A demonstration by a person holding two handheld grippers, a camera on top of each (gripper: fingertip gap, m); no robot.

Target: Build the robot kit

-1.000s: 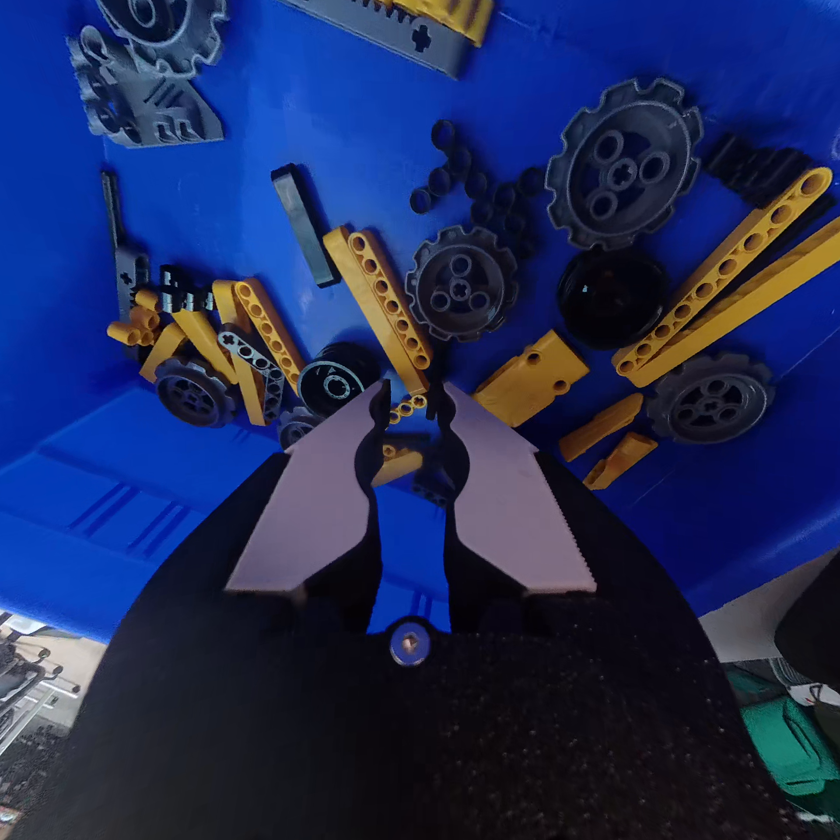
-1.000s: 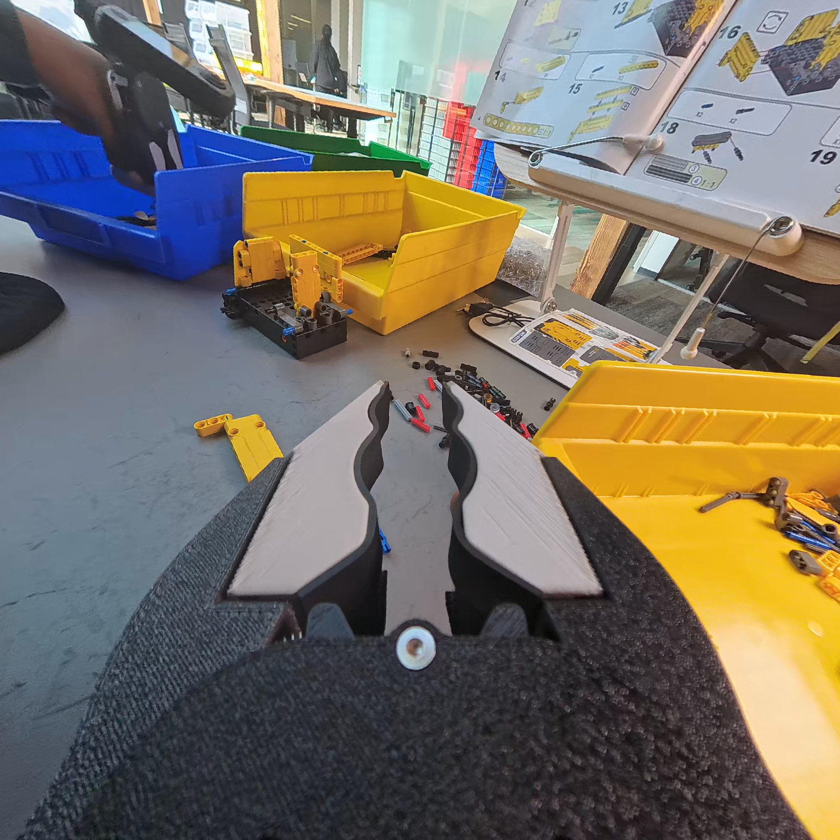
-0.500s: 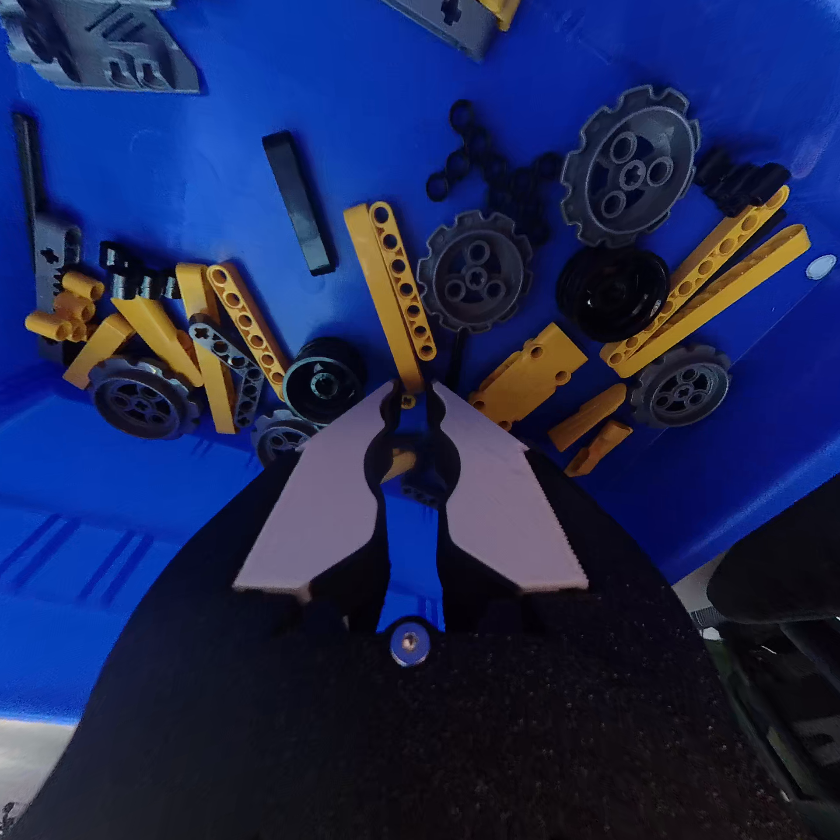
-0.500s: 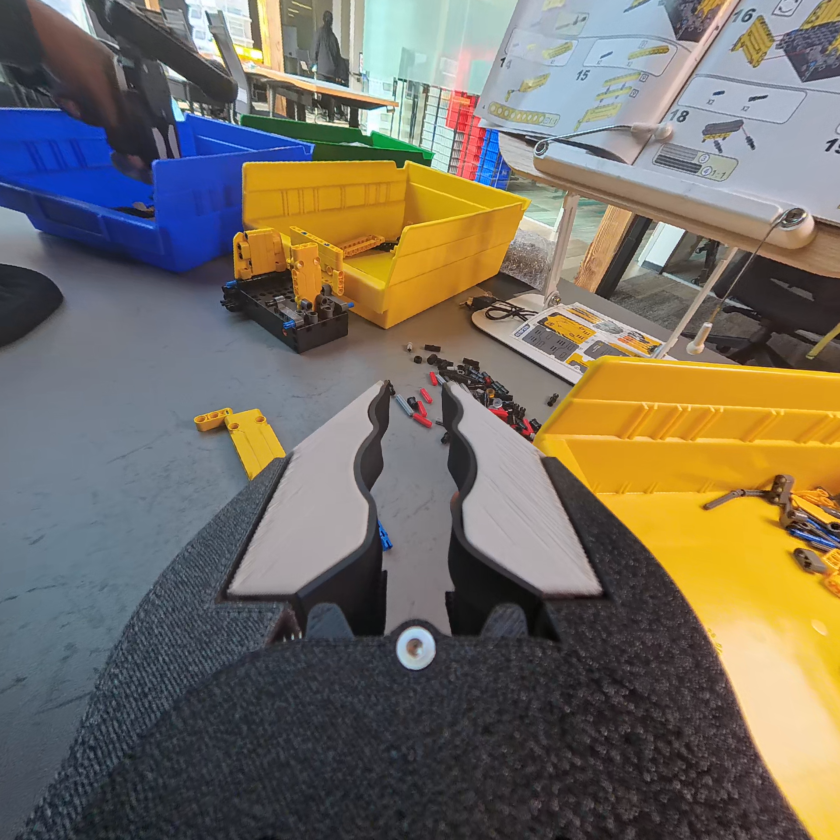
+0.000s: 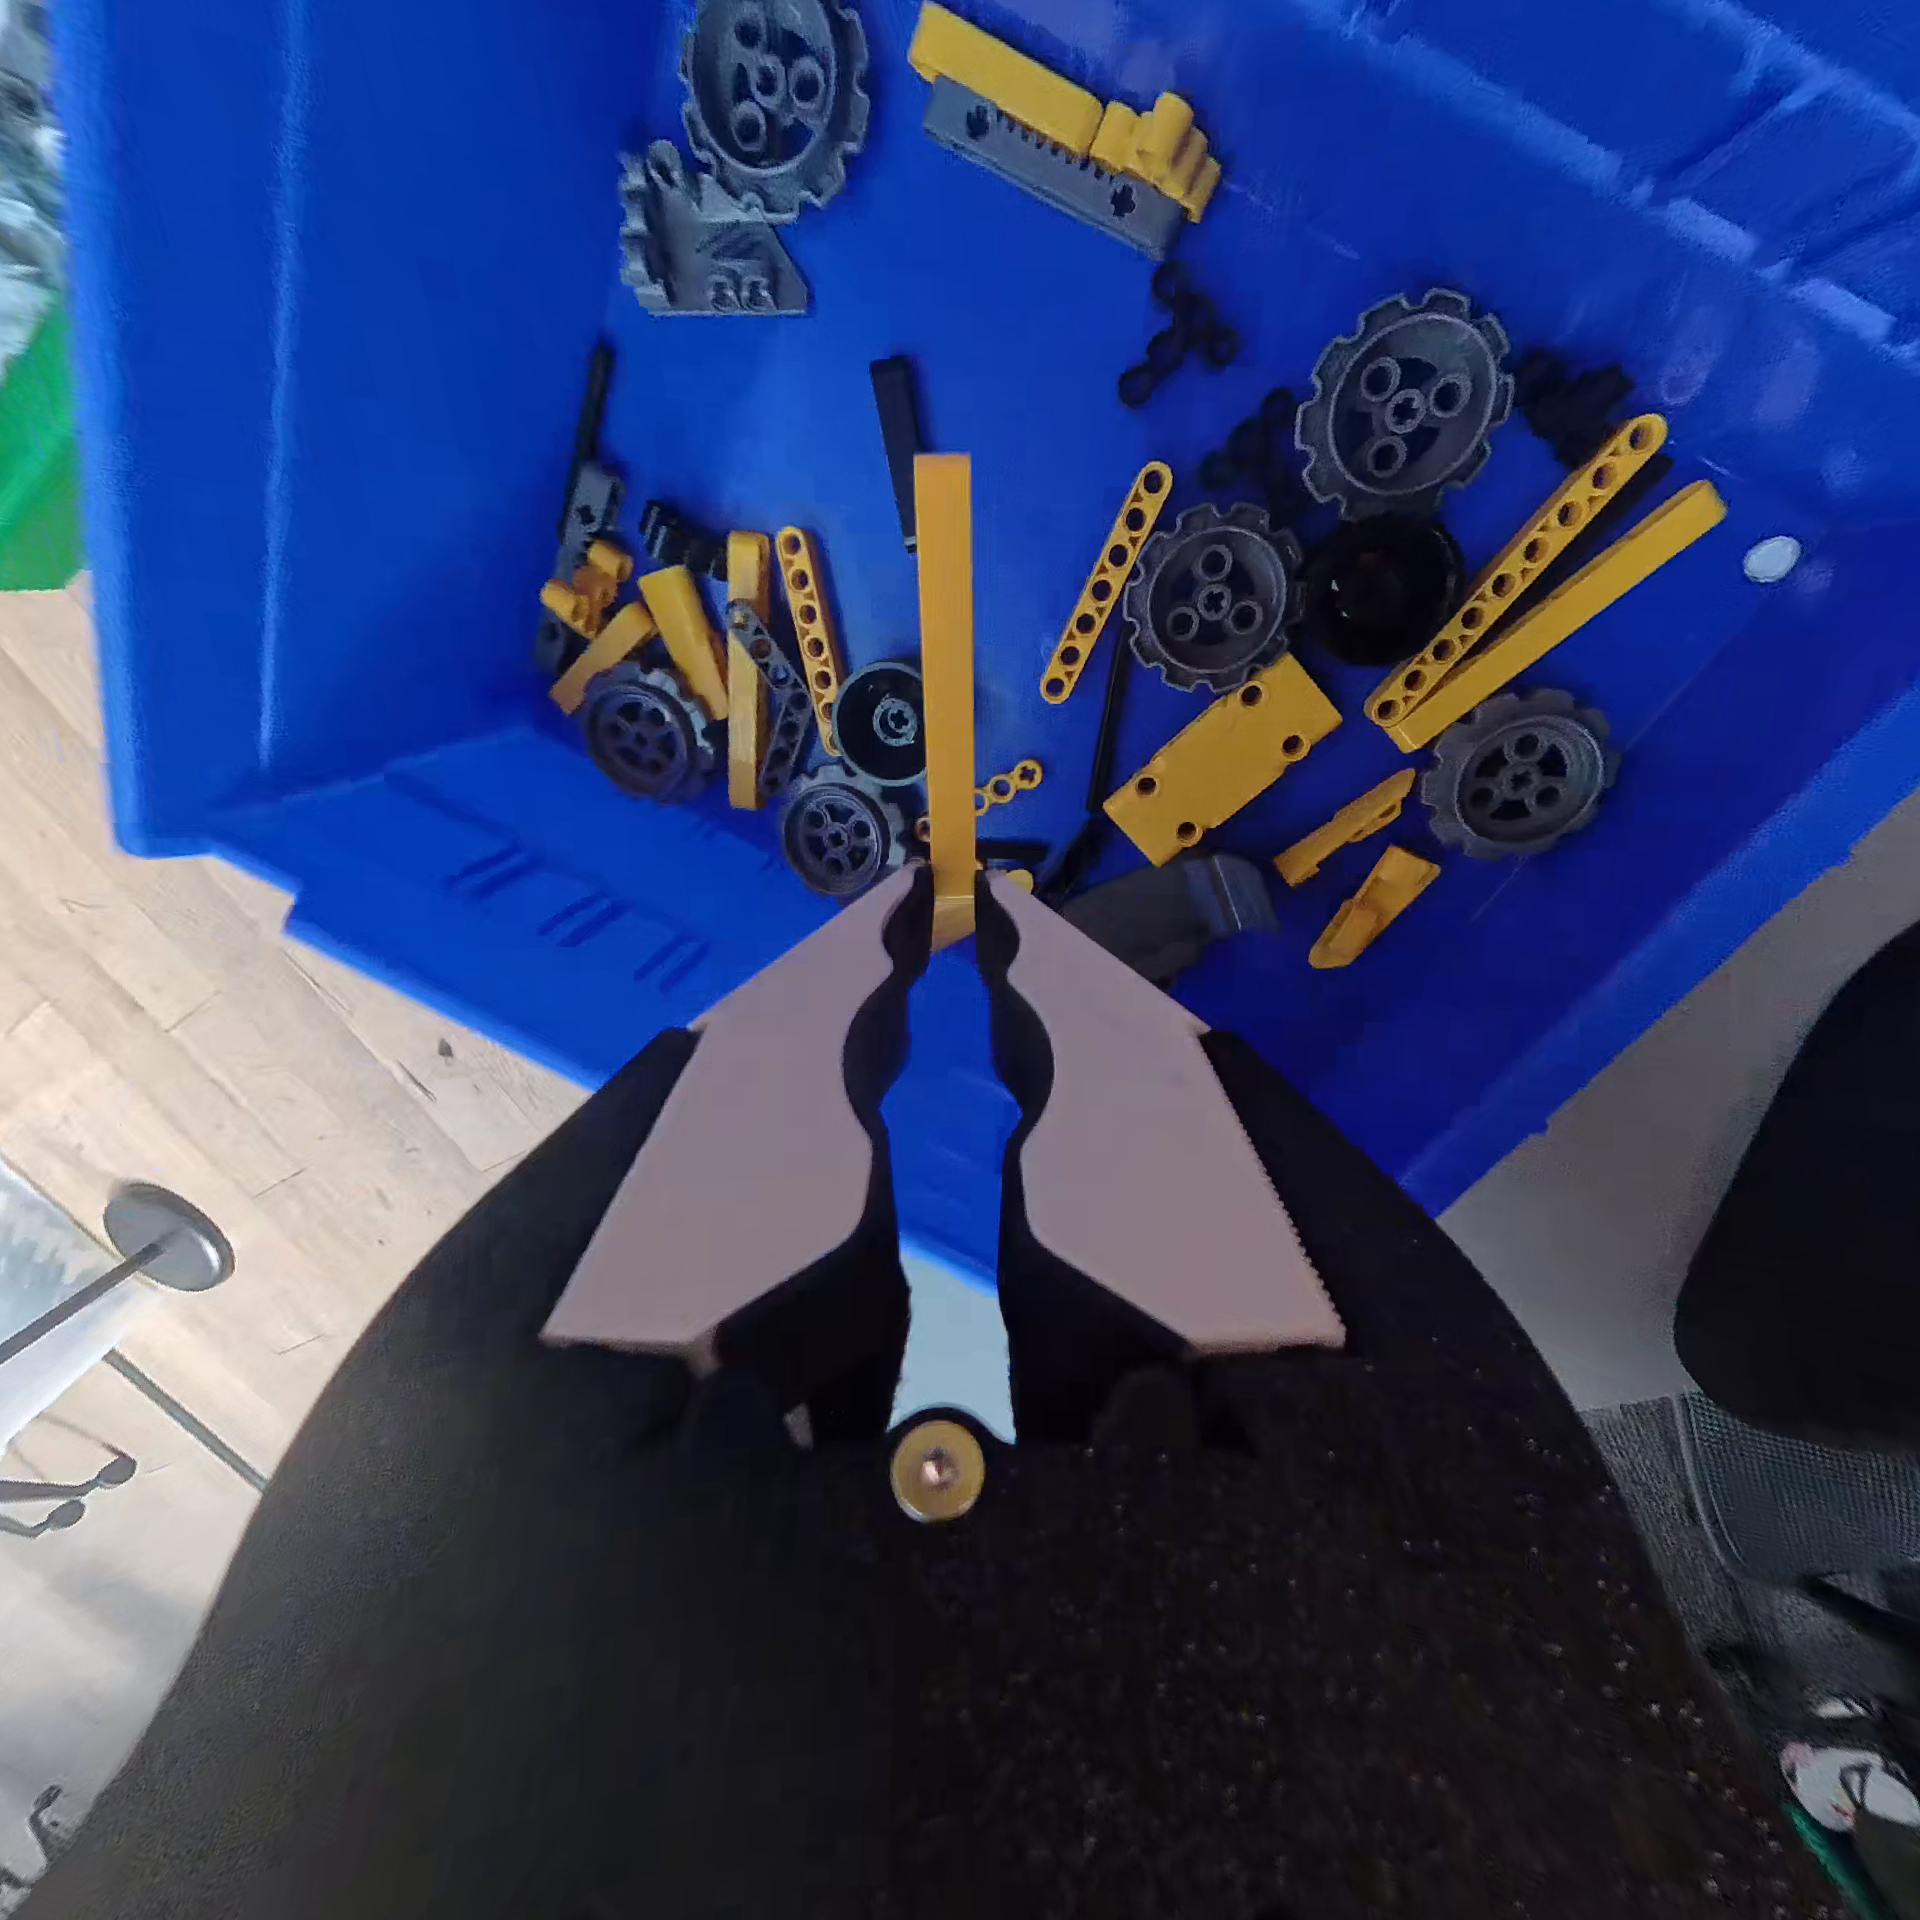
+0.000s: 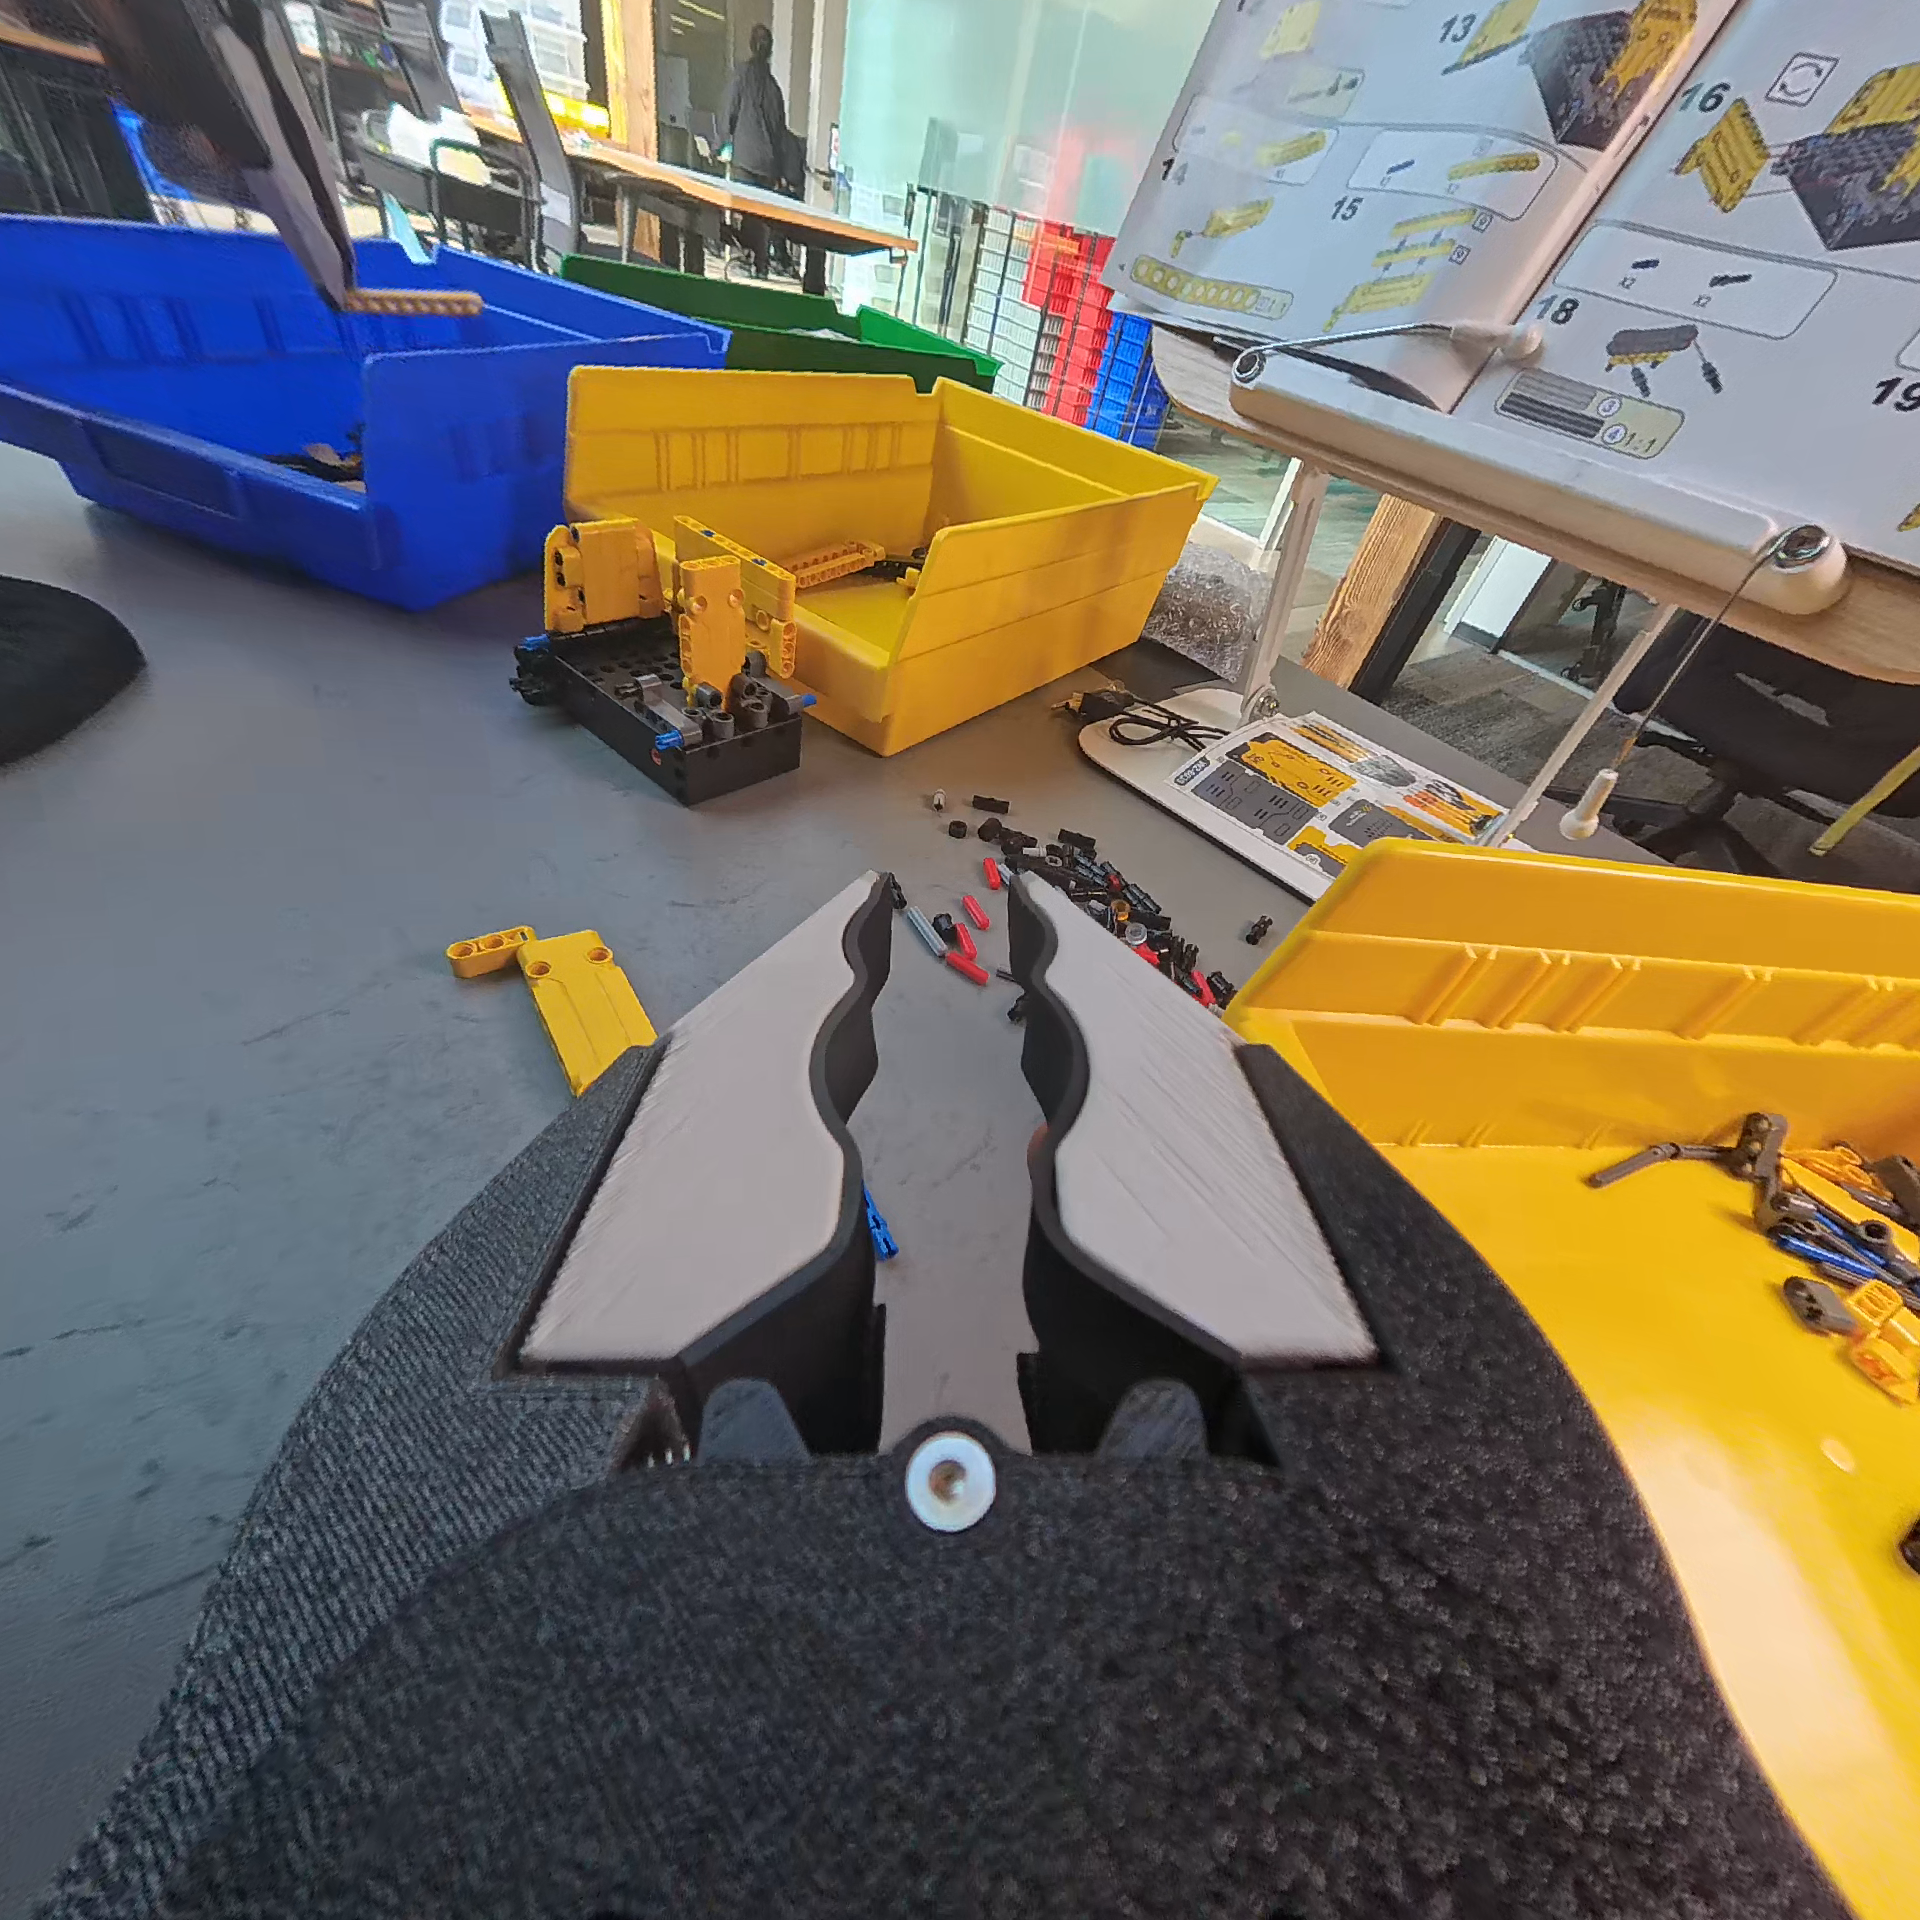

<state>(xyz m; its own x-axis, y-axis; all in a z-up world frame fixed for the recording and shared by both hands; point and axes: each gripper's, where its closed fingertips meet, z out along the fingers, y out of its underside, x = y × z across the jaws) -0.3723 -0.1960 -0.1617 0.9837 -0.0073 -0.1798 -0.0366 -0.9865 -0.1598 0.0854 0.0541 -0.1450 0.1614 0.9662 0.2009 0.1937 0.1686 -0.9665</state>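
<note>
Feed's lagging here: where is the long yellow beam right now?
The long yellow beam is clamped in the left tool, above the blue bin in the left wrist view.

The right gripper [image 6: 951,904] hangs low over the grey table [image 6: 260,831], its jaws a little apart with nothing between them. Just beyond its tips lies a scatter of small black and red pins [image 6: 1081,883]. A yellow flat piece [image 6: 571,987] lies on the table to its left, and a yellow bin [image 6: 1558,997] stands close on the right. Farther off, a black and yellow assembly [image 6: 665,665] sits against another yellow bin [image 6: 935,520]. At far left the left gripper [image 6: 301,208] holds a yellow holed beam [image 6: 410,302] above a blue bin [image 6: 416,416].
</note>
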